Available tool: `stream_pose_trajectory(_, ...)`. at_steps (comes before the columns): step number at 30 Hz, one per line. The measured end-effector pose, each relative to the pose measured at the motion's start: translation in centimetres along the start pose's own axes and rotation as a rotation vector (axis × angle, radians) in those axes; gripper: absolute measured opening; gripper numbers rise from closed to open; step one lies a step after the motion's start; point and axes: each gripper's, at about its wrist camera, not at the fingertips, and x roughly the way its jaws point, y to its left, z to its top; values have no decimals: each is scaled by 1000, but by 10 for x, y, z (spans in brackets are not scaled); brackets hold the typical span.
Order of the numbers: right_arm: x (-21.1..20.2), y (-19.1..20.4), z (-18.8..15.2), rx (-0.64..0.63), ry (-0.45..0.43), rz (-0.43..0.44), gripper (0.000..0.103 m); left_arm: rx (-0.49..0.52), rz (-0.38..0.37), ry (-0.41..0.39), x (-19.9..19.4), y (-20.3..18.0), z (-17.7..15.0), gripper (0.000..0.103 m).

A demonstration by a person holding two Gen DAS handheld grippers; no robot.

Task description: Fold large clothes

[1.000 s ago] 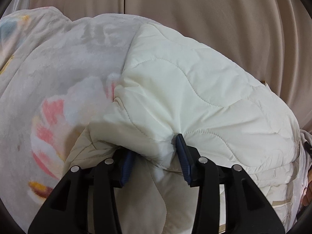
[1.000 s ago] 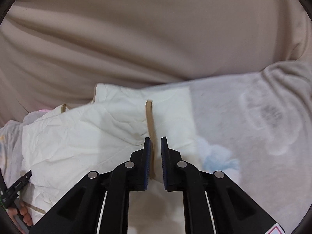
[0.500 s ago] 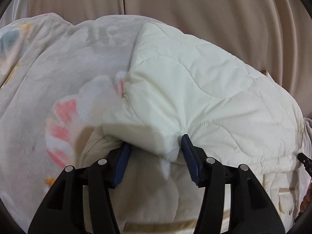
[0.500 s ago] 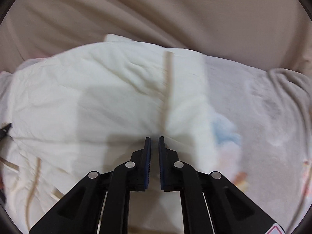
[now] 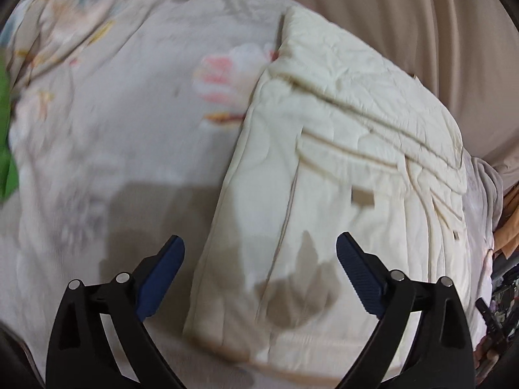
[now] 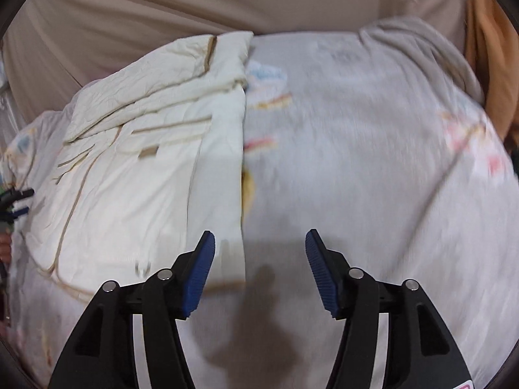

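A cream quilted garment (image 5: 340, 168) with tan trim lies folded on a pale floral blanket (image 5: 113, 113). In the right wrist view the garment (image 6: 146, 168) lies to the left on the blanket (image 6: 373, 162). My left gripper (image 5: 259, 270) is open and empty, raised above the garment's near left edge. My right gripper (image 6: 259, 267) is open and empty, raised above the garment's near right edge. The left gripper's tips also show at the left edge of the right wrist view (image 6: 16, 201).
A beige curtain (image 5: 389, 9) hangs behind the blanket. Something green (image 5: 6, 136) sits at the far left edge. An orange cloth (image 6: 489, 61) hangs at the far right.
Both grippers have opened, let go of the garment and pulled back. The garment now lies flat, folded on the blanket.
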Motion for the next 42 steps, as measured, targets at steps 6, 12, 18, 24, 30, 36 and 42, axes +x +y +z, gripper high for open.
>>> stream_pose_trajectory(6, 8, 19, -27, 65, 45, 128, 58, -21, -23, 2, 3, 6, -32, 92)
stream_pose_trajectory(12, 34, 30, -12, 158, 65, 187, 55, -34, -46, -9, 3, -4, -28, 64)
stream_pose_trajectory(18, 27, 45, -12, 144, 30, 179, 7, 14, -63, -30, -15, -16, -31, 20)
stream_pose_trajectory(24, -22, 53, -19, 91, -80, 184, 5, 64, -136, -96, -66, -26, -45, 15)
stream_pose_trajectory(30, -89, 47, -56, 8, -117, 208, 5, 80, -255, -135, -147, -11, -90, 13)
stream_pose_trajectory(36, -183, 29, -102, -32, -229, 256, 5, 36, -390, -302, -244, 10, -124, 10)
stream_pose_trajectory(42, -250, 31, -82, -24, -486, 351, 5, 91, -369, -430, -266, -16, -101, 10)
